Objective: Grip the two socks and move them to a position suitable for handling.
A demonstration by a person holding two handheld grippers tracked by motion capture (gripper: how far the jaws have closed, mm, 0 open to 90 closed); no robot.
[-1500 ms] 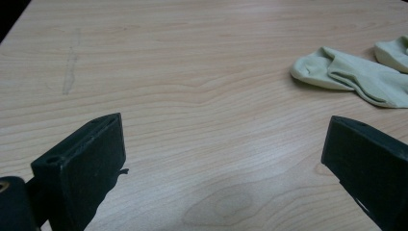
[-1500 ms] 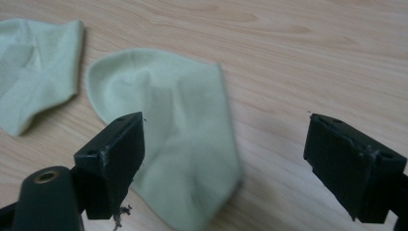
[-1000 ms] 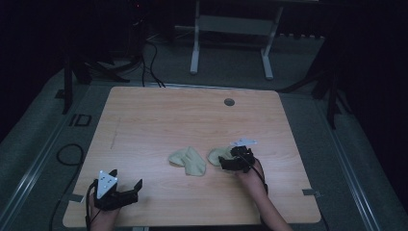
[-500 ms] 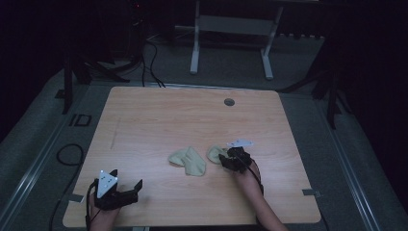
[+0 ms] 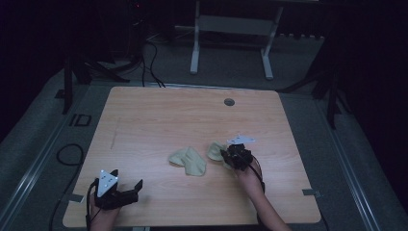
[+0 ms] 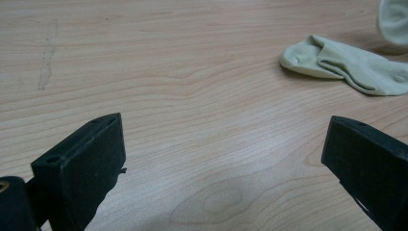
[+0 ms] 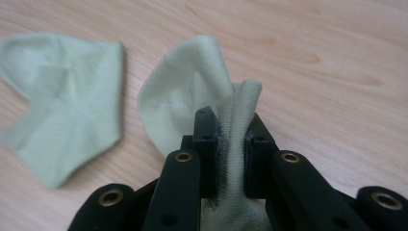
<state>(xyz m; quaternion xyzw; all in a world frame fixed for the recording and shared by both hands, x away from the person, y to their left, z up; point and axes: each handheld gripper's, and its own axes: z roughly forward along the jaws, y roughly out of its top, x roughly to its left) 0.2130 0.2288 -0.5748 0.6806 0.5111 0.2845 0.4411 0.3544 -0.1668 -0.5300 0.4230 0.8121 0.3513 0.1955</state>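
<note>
Two pale green socks lie on the wooden table (image 5: pixel 159 115). One sock (image 5: pixel 188 160) (image 6: pixel 346 67) (image 7: pixel 57 115) rests flat near the middle. The other sock (image 5: pixel 216 150) (image 7: pixel 192 96) is bunched up just right of it, and my right gripper (image 5: pixel 230 155) (image 7: pixel 230 144) is shut on a fold of its cloth, the jaws having just been closing on it; the sock lifts slightly off the wood. My left gripper (image 5: pixel 129 188) (image 6: pixel 226 159) stands open near the table's front left corner, jaws wide apart with nothing between them, pointing toward the flat sock.
A round cable hole (image 5: pixel 229 102) sits near the table's far edge. A faint scratch (image 6: pixel 47 57) marks the wood to the left. Beyond the table a white metal stand (image 5: pixel 231 38) and cables (image 5: pixel 149 53) lie on the dark floor.
My right gripper has closed on the right-hand sock and risen a little, pulling the cloth up. The left gripper has stayed still.
</note>
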